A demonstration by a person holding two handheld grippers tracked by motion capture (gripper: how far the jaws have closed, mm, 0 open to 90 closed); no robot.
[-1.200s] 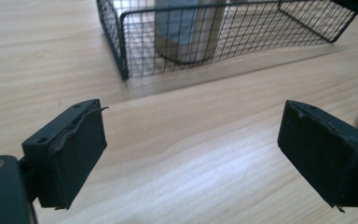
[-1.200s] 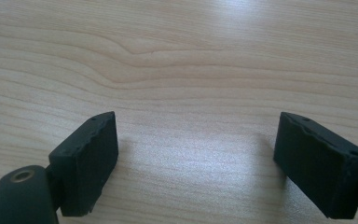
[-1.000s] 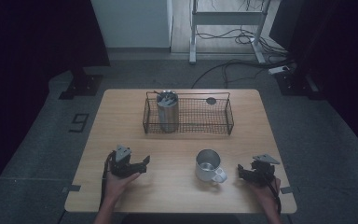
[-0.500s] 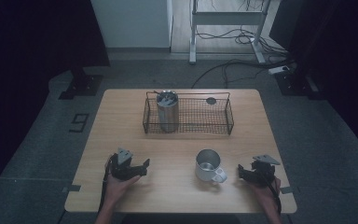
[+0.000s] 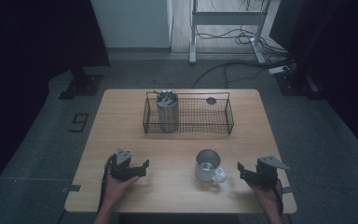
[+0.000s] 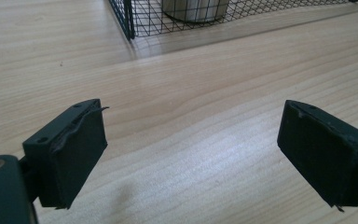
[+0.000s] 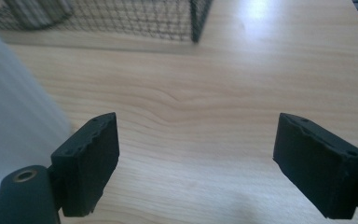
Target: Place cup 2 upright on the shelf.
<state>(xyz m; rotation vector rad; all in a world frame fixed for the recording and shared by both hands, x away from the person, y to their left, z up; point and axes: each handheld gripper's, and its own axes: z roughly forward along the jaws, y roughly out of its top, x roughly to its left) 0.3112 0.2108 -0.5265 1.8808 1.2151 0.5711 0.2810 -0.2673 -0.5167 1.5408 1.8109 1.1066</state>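
A metal mug (image 5: 208, 164) with its handle toward the front right stands on the wooden table (image 5: 121, 126). It is a pale blur (image 7: 14, 107) at the left of the right gripper view. My right gripper (image 5: 240, 171) (image 7: 196, 158) hovers just right of the mug, pointing at it. It is open, its jaws have just been closing a little, and only bare wood lies between them. My left gripper (image 5: 144, 167) (image 6: 191, 154) rests at the front left, open over bare table, its jaws also narrowed slightly.
A black wire basket (image 5: 214, 128) (image 6: 130, 23) (image 7: 196, 18) sits at the back middle of the table. A steel tumbler (image 5: 167, 111) (image 6: 196, 9) stands in its left end, and a small dark round piece (image 5: 210, 100) lies at its far side.
My right gripper has lifted slightly beside the mug. The left hand, the mug and the basket have stayed where they were.
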